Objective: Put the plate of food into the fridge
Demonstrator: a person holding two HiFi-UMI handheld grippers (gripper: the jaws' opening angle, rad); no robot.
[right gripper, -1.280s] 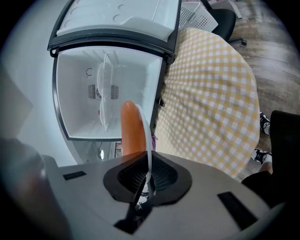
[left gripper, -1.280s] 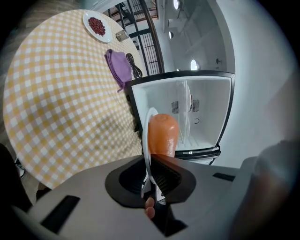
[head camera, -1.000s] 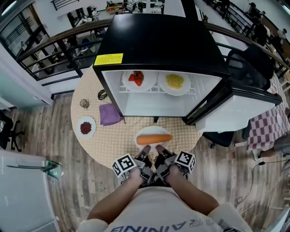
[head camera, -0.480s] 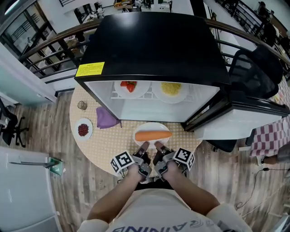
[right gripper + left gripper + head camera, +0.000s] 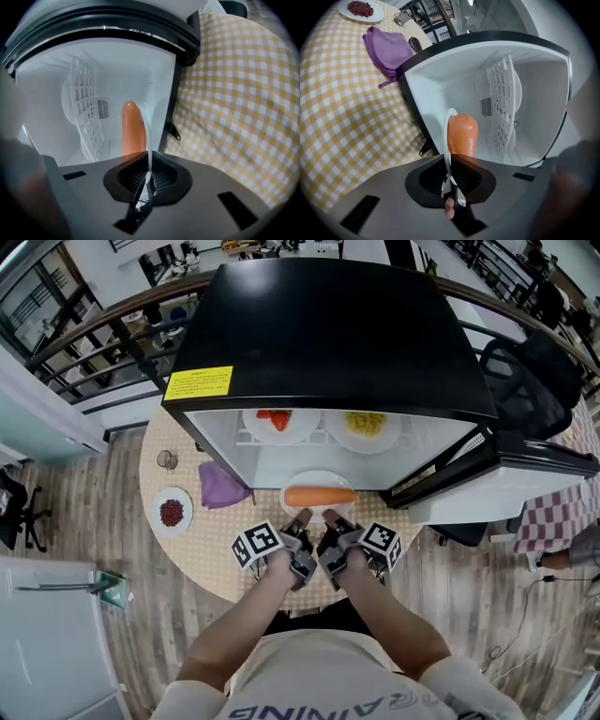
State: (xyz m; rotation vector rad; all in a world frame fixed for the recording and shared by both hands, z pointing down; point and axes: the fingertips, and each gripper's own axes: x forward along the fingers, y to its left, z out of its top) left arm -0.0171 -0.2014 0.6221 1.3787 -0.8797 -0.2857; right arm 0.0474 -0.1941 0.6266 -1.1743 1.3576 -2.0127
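Purple cloth (image 5: pixel 223 486) beside open fridge (image 5: pixel 328 334), filled plates (image 5: pixel 281 423) on shelf (image 5: pixel 501 93)

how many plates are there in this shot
4. The carrot plate is held at the fridge opening; the red-food plate and yellow-food plate sit on its shelf; the dark-red-food plate is on the table. Others could be hidden inside the fridge.

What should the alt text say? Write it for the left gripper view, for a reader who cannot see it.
The left gripper is shut on the rim of a white plate carrying a carrot, held at the mouth of the open fridge. A purple cloth lies on the checked table to the left.
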